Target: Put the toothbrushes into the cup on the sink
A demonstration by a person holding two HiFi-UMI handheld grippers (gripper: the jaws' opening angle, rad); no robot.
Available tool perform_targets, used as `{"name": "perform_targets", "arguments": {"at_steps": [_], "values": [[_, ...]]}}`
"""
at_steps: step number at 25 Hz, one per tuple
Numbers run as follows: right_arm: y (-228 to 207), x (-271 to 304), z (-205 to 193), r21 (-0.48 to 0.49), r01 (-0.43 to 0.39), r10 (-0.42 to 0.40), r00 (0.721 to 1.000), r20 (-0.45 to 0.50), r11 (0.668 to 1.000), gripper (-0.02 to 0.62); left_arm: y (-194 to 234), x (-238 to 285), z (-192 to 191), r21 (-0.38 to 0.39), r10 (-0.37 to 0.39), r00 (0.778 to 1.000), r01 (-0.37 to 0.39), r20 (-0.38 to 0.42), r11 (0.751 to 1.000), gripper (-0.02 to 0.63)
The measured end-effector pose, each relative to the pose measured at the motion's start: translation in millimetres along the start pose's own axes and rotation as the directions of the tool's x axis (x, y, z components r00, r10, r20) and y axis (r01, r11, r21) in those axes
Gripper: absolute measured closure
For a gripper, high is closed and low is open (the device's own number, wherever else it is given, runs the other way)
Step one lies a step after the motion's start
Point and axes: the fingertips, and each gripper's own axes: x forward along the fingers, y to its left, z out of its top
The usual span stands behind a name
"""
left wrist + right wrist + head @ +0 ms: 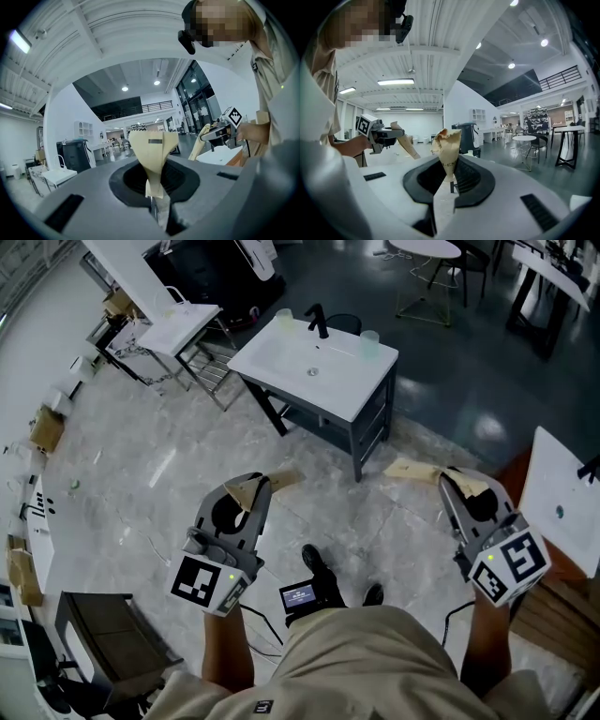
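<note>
Right under the head cam is my own tan clothing (356, 652), plus a black shoe (319, 568) planted on the pale marble floor (169, 456).

For where everything sits, I'm going off the sink (314, 367), a white basin on a dark frame. It's well ahead of me, and I'm standing back from its front edge. A black faucet (320, 320) stands at the back of the sink. There are two see-through cups on its rim, one cup (284, 319) left of the faucet and the other cup (369, 343) to the right of it, near the sink's back right corner.

My left tool (246, 491) is held up over the floor, well short of the sink's front left side. In its own view the left tool's (153, 145) tan wrapped tips are pressed together with nothing pinched between them.

My right tool (459, 482) is out past the sink's front right corner, also well apart from it. Same deal in its own view, where the right tool's (446, 140) tips are squeezed together on nothing. Both tools point roughly toward the sink.
</note>
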Motion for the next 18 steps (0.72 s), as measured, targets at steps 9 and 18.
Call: {"name": "perform_targets", "arguments": {"at_steps": [9, 18], "values": [[-12, 77, 10, -0.008, 0.046, -0.046, 0.999, -0.021, 0.999, 0.552, 81, 42, -15, -0.020, -0.031, 0.999, 0.031, 0.033, 0.999, 0.565], [-5, 188, 23, 0.001, 0.075, -0.075, 0.997, -0.032, 0.997, 0.552, 190, 75, -37, -0.031, -0.060, 0.997, 0.061, 0.046, 0.998, 0.565]]}}
